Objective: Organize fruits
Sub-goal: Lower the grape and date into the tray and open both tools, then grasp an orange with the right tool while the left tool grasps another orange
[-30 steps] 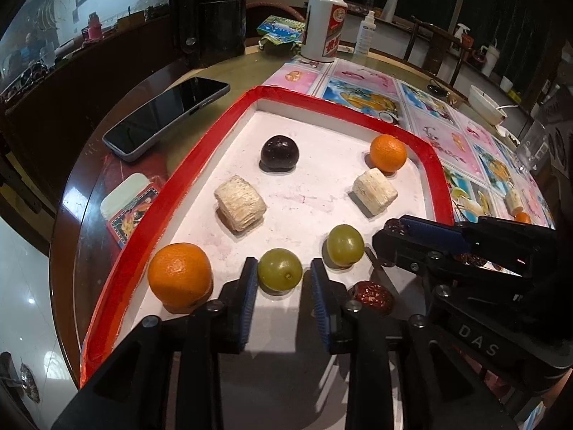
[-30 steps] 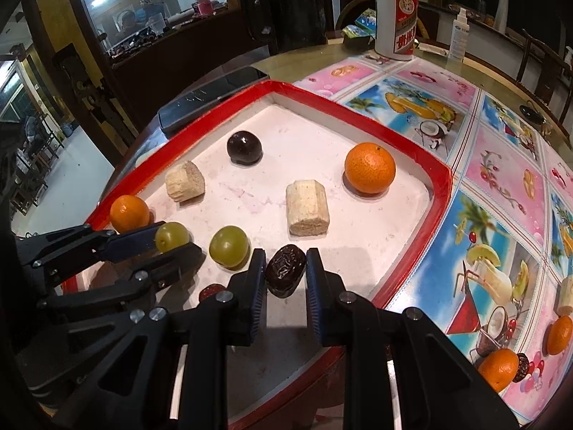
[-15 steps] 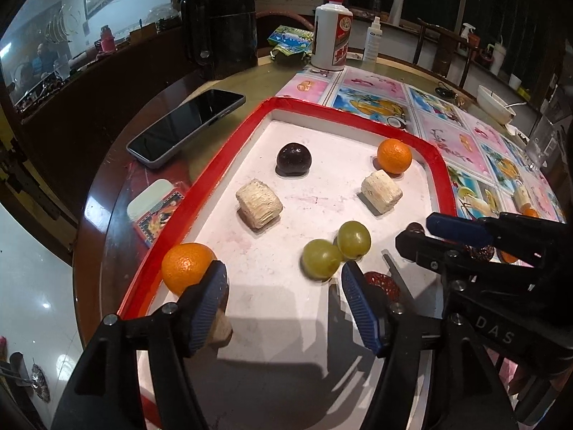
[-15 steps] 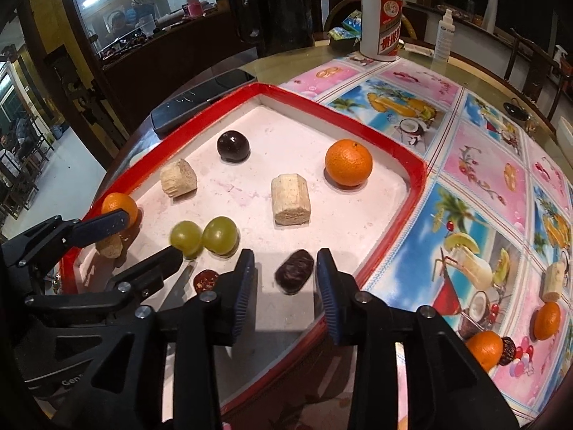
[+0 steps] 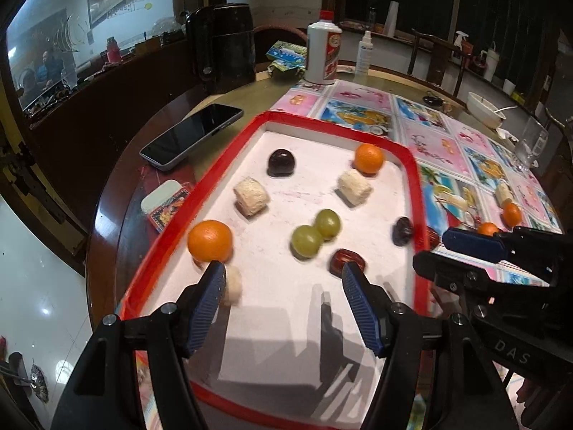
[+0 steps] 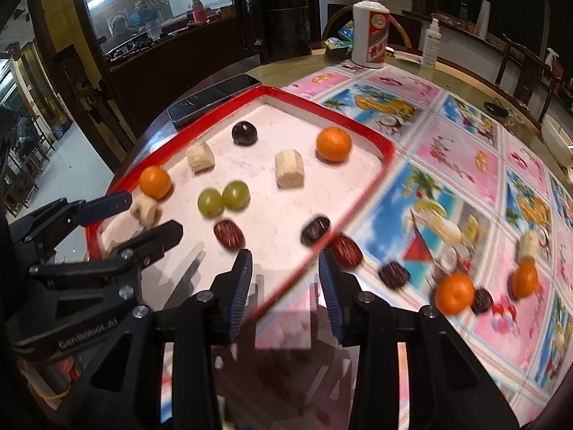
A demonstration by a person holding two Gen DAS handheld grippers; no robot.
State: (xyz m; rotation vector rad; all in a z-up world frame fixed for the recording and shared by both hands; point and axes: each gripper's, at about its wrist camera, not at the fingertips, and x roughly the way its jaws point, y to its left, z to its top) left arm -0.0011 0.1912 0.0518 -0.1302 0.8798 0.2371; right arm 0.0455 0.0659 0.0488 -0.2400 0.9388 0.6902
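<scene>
Both grippers have let go since a second ago: the left gripper (image 5: pixel 283 279) and right gripper (image 6: pixel 284 272) fingers now stand spread, empty. The wrinkled dark date (image 6: pixel 315 230) lies low-centre inside the red-rimmed tray (image 6: pixel 358 123), and two smooth round green grapes (image 5: pixel 315 233) touch mid-tray.

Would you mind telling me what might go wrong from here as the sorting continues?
The dark date lies right against the red tray rim; a nudge could roll it out. The two green grapes touch, so gripping one may push the other away. The left gripper hangs open beside the orange and could bump it.
</scene>
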